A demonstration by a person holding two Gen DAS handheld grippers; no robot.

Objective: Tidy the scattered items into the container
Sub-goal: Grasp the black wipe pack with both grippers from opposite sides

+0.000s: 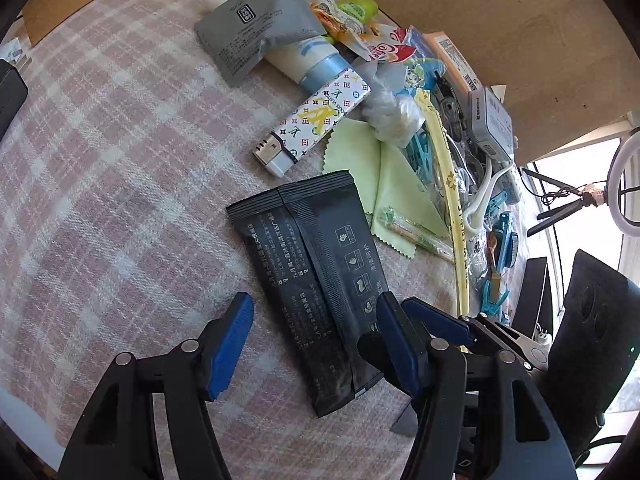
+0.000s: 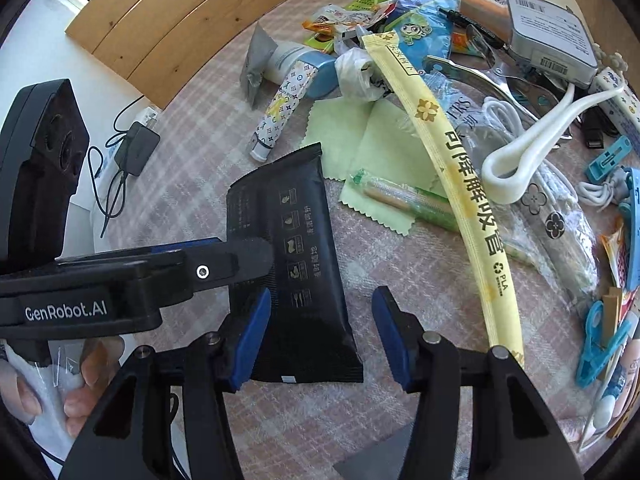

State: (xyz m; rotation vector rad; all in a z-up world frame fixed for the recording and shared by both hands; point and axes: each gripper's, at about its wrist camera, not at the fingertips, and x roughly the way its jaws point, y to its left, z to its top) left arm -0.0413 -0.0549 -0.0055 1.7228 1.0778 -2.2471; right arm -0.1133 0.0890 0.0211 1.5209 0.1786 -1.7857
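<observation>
- Left tool spread wide over the black pack, one blue finger on each side of it, nothing held.
- Right tool spread wide too, low over the same black pack, nothing held.
- Left finger of the right tool over the pack's edge, right finger over bare cloth beside it.
- Black pack flat on the pink checked table, apart from the big pile.
- Patterned lighter just past the pack, with a green cloth beside it.
- White tube with a blue cap beyond the lighter, partly under a grey pouch.
- Long yellow straw sleeve lying across the pile, over the green cloth.
- White clip, blue pegs, a grey box and snack packets mixed in the pile.
- No container to be seen in either view.
</observation>
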